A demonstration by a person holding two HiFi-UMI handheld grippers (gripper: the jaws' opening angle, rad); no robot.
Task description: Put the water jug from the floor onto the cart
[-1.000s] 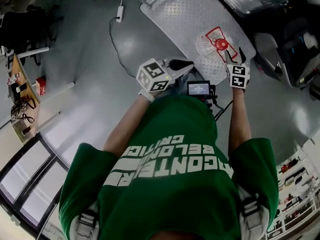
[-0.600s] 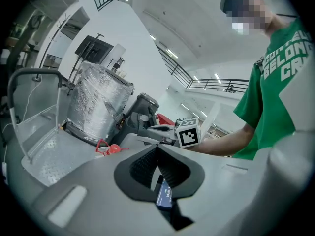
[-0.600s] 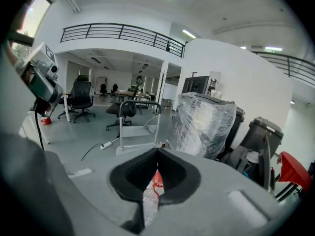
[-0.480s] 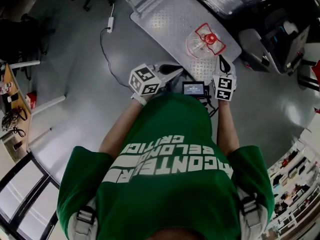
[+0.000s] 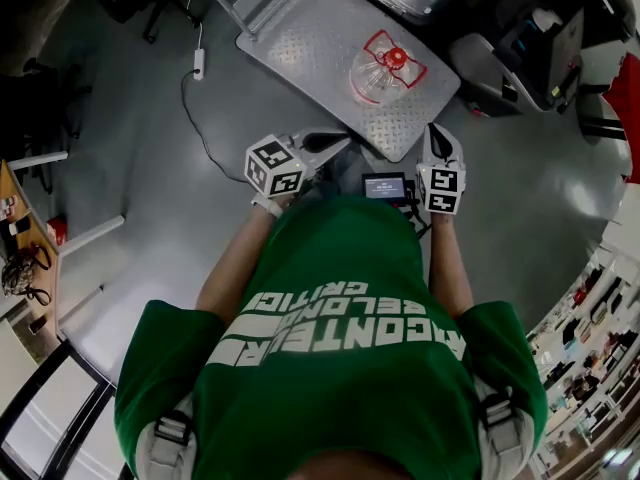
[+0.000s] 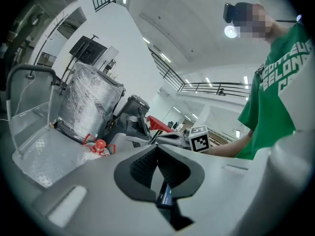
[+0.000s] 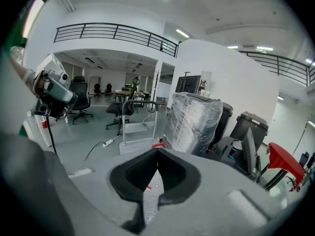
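Clear water jug stands on the metal cart, while the left claw and right claw are clenched, empty.

Printed in white across the green T-shirt, three lines, upside down in the head view: "BELOND" in the middle, apparently "CRITIC" in the smaller line, and only "CONTE" sure in the largest. "BELOND" legible again in the left gripper view. On the left cube and right cube, square black-and-white code markers, no letters. On the small lit screen, print too small to read.
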